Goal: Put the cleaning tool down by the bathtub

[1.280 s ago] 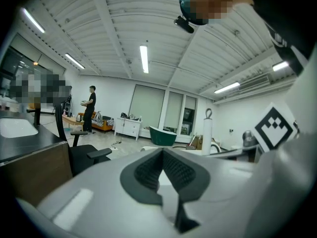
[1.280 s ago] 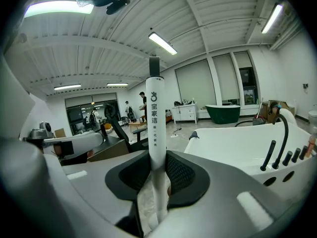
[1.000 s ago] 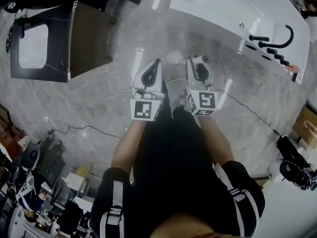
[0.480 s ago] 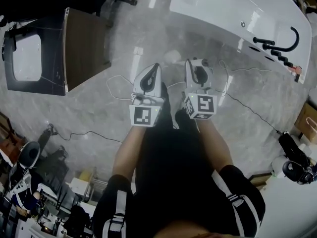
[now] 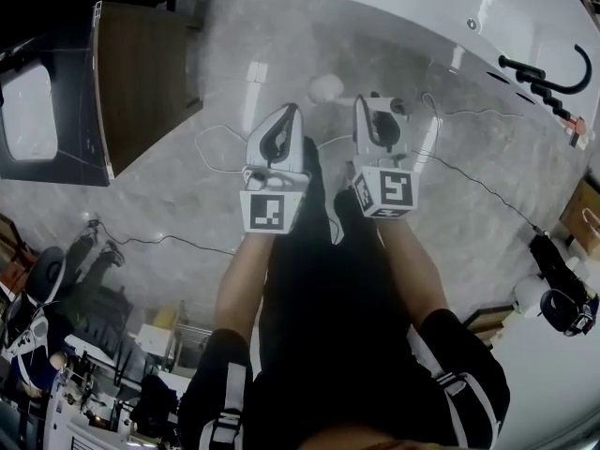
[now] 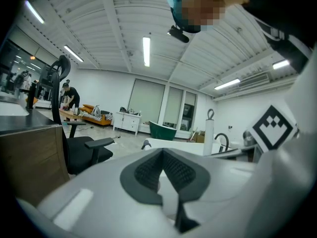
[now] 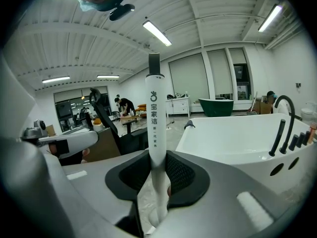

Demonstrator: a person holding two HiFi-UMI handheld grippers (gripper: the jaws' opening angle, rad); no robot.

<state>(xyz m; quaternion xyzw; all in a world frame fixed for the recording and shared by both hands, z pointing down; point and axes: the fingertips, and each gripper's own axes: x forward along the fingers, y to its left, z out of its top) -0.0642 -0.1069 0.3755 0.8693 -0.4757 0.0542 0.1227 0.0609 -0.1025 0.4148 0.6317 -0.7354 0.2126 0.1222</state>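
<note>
Jaws, right: right gripper (image 7: 157,168) clamped on white plastic stick-handled cleaning tool (image 7: 154,108), low on its shaft.
Jaws, left: left gripper (image 6: 162,157) closed, empty.
Tool location: upright above grey stone floor (image 5: 178,200), near white bathtub (image 7: 233,138) side wall.
Handling: judged light, stiff, smooth; hold lower shaft.

floor (image 5: 187,195): grey, marbled, glossy, thin cables (image 5: 159,244) trailing over it | desk (image 5: 141,73): dark top, wooden side panel | office chair (image 6: 81,150): black, beside desk | ceiling (image 6: 109,29): white ribbed panels, strip lights (image 6: 146,51) lit | far wall (image 6: 99,90): white, tall pale window panels (image 6: 148,100), low white sideboard (image 6: 126,121), dark green tub (image 6: 161,131) in front
</note>
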